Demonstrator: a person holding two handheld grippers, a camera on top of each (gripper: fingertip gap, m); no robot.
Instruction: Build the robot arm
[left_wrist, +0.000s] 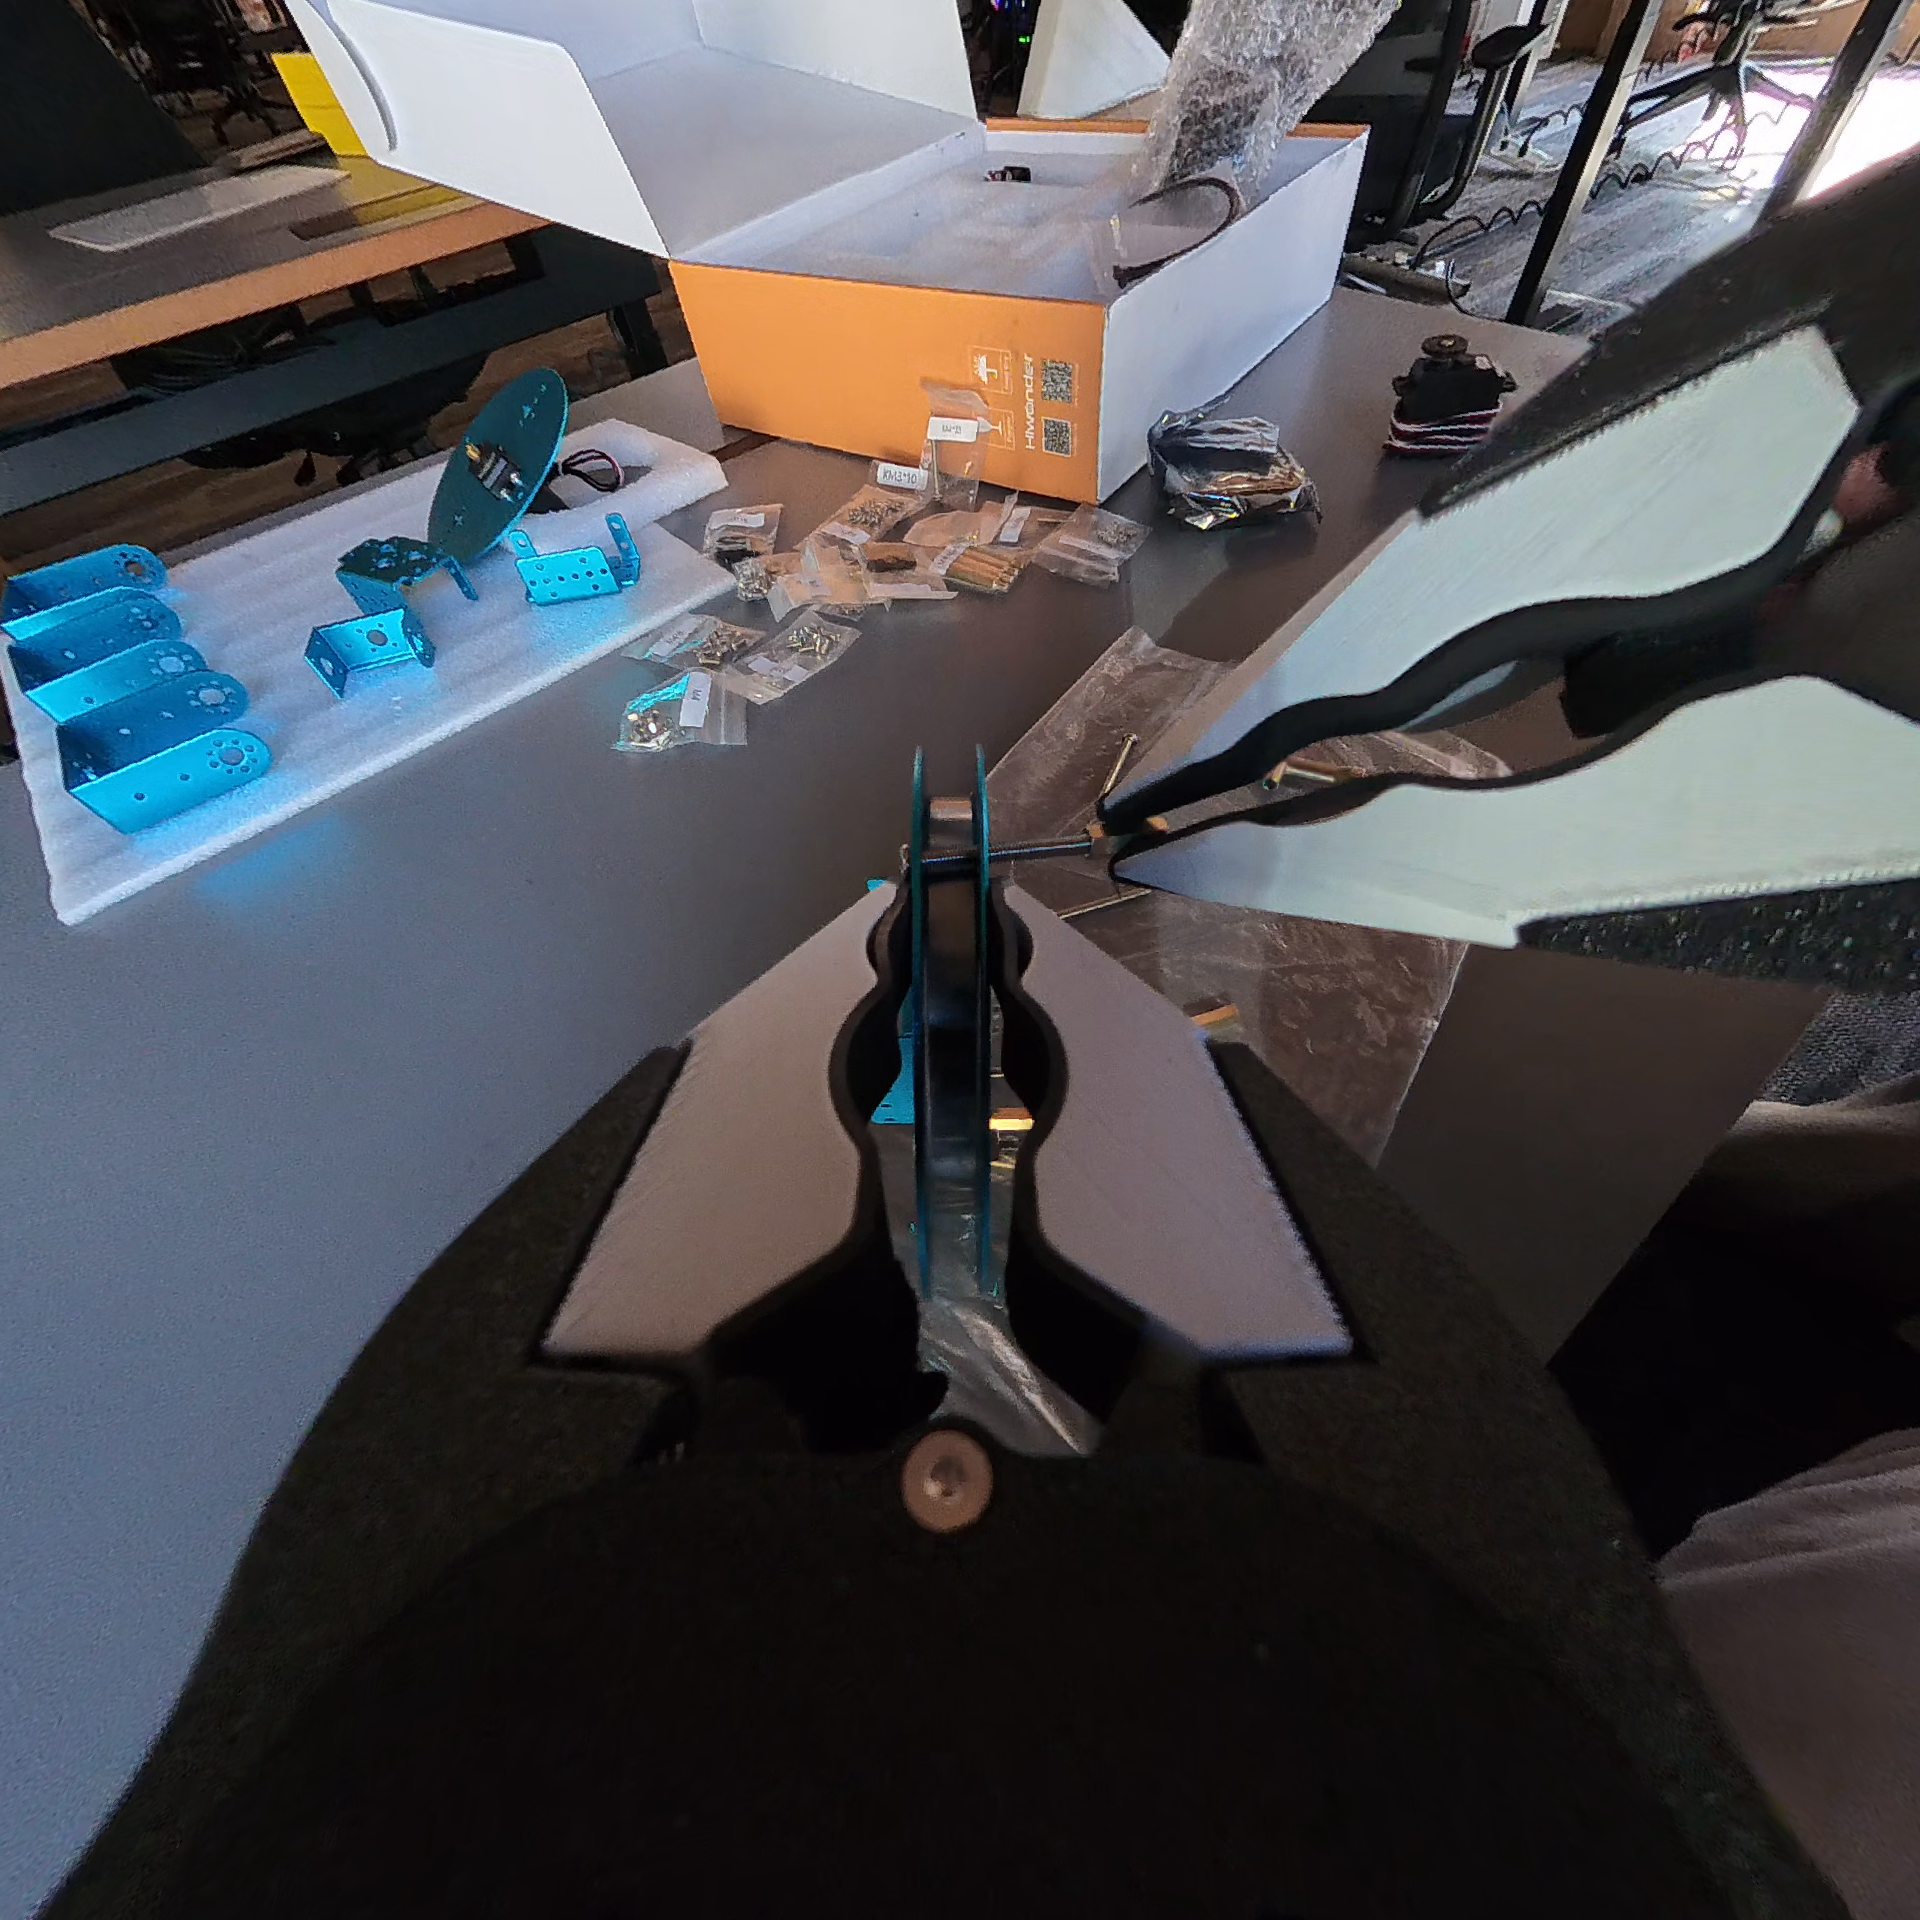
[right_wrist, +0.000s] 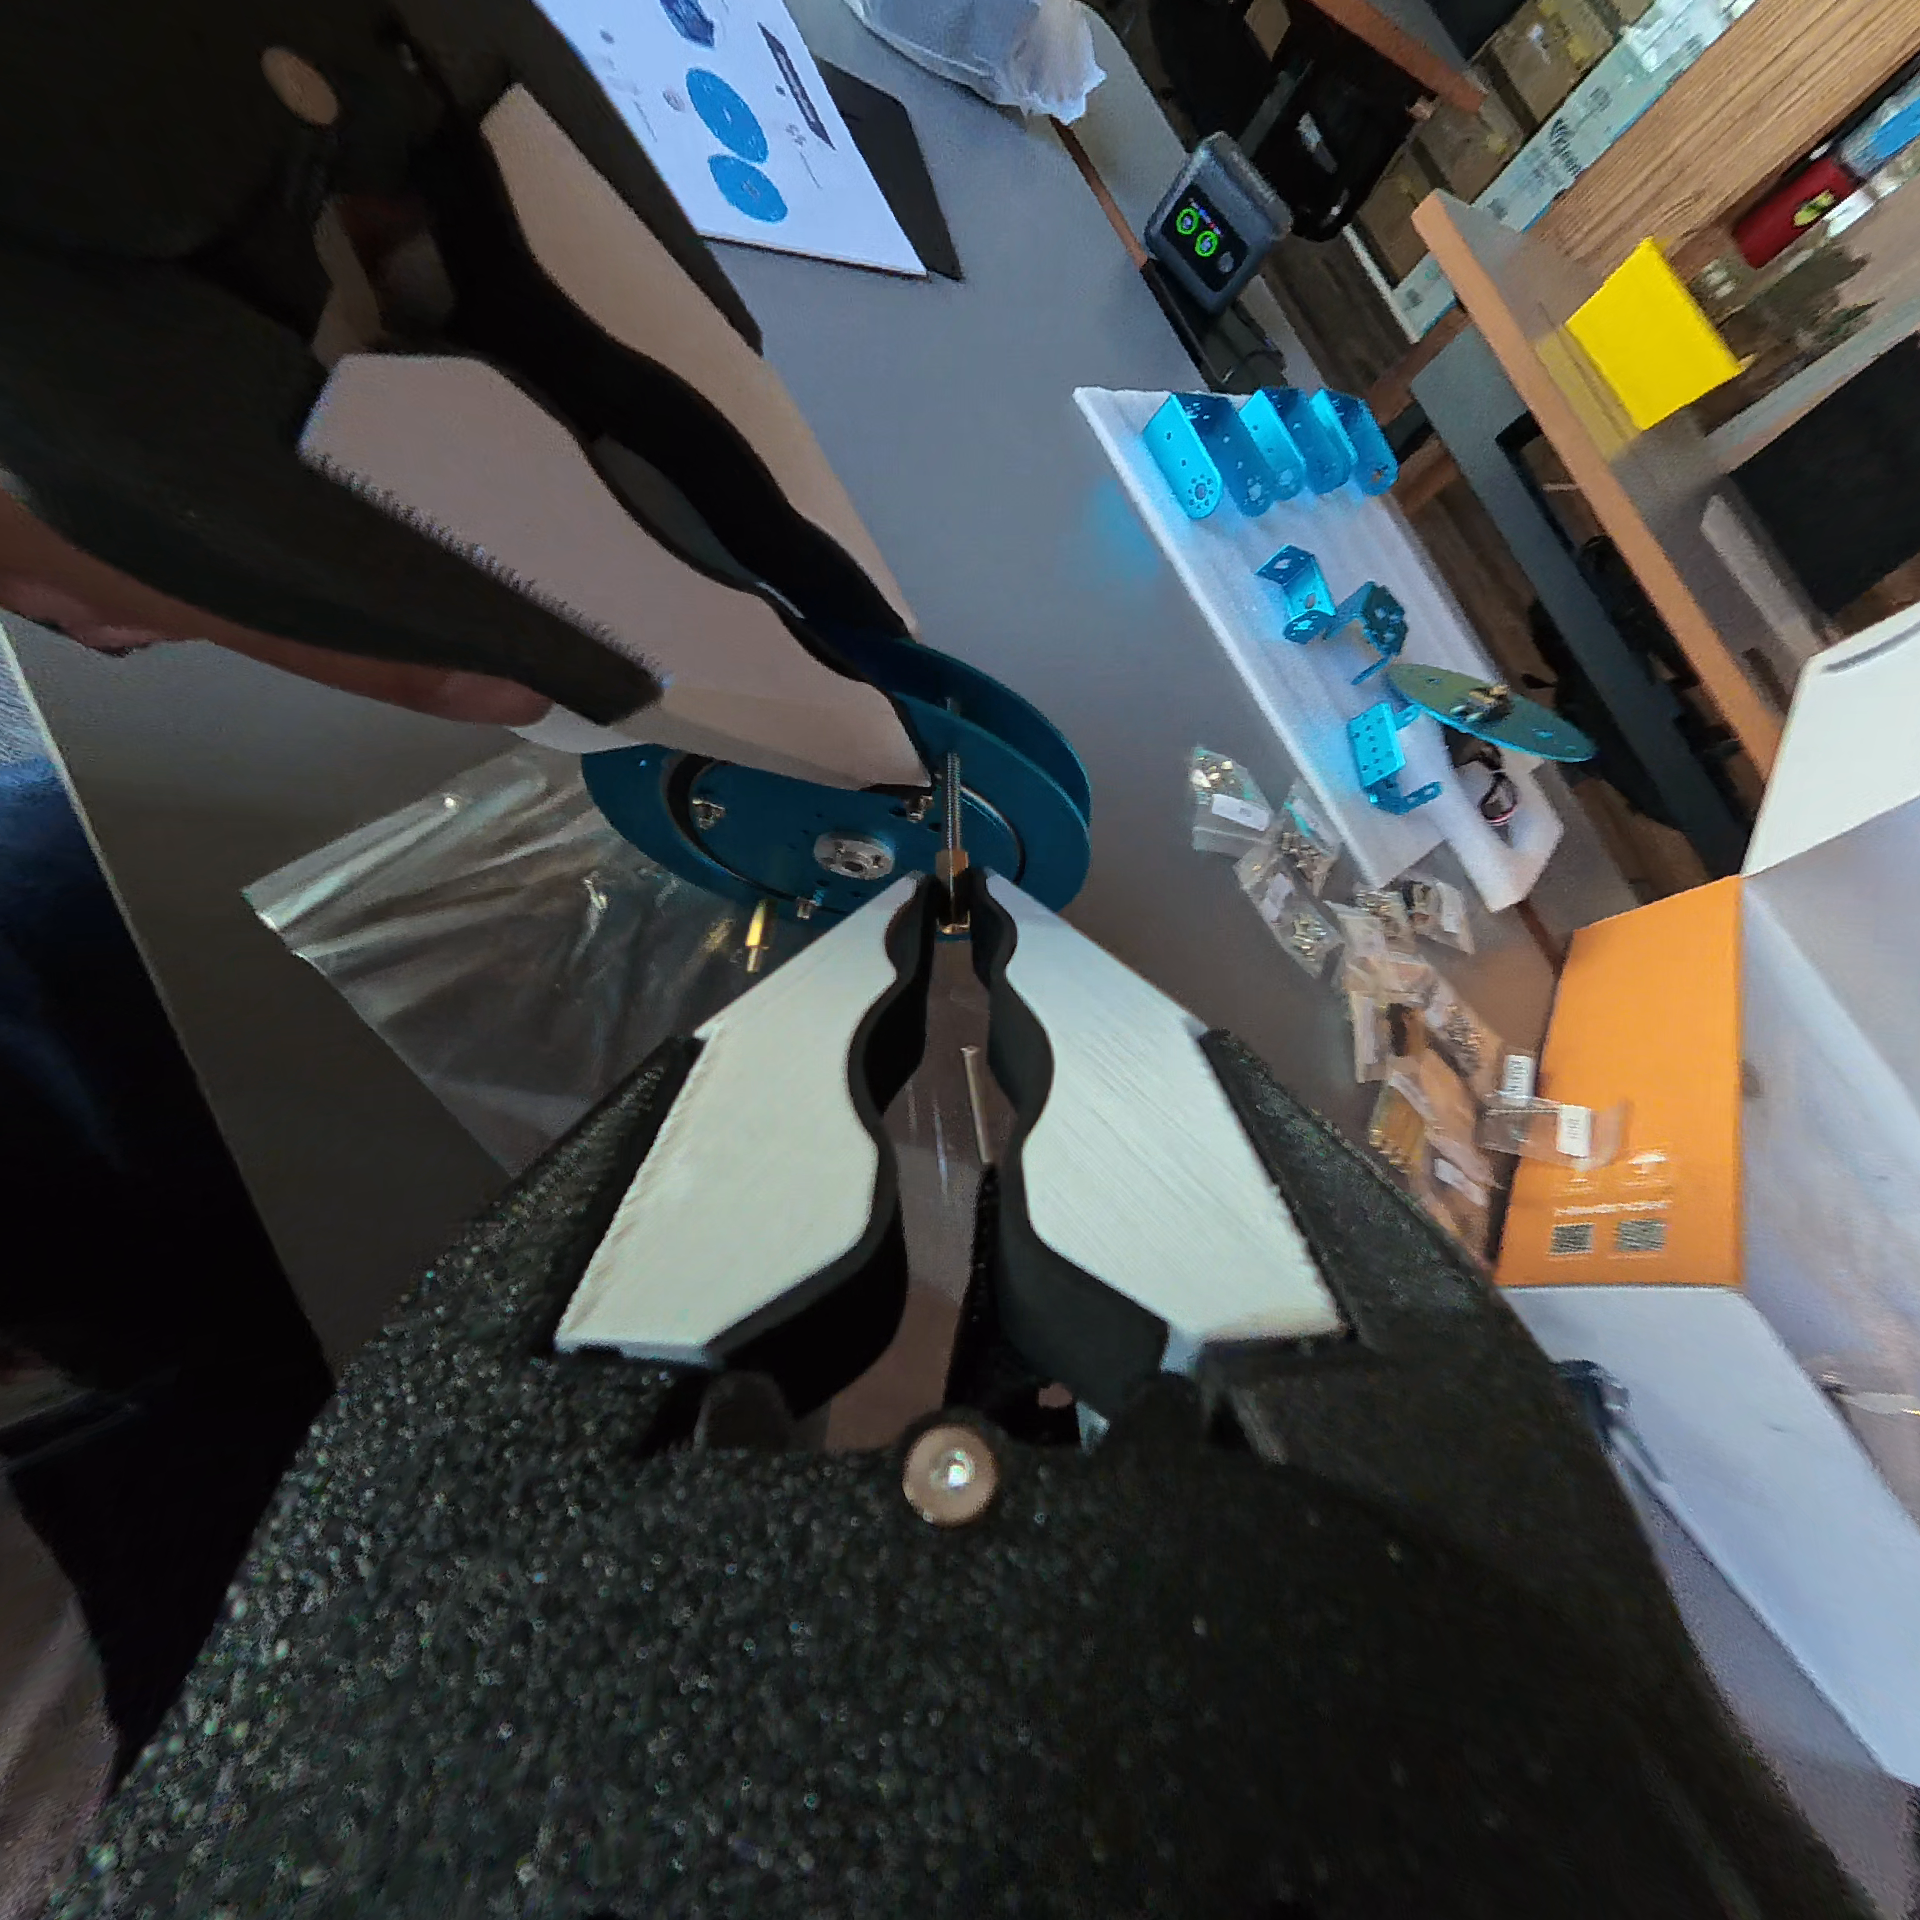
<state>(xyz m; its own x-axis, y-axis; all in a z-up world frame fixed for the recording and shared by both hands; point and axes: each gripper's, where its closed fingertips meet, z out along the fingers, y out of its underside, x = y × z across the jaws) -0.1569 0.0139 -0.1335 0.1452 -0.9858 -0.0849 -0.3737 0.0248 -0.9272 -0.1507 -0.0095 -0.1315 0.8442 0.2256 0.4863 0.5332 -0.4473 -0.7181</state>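
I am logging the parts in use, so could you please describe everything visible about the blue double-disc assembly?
The blue double-disc assembly is two round, anodised-looking metal plates set parallel with a gap, with a central hub and small screws on its face. It is held on edge above the grey table, pinched by the left tool. A threaded screw passes through its rim, its brass end gripped by the right tool.

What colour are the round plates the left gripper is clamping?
The round plates are blue, a deep teal-blue metal, clearest in the right wrist view.
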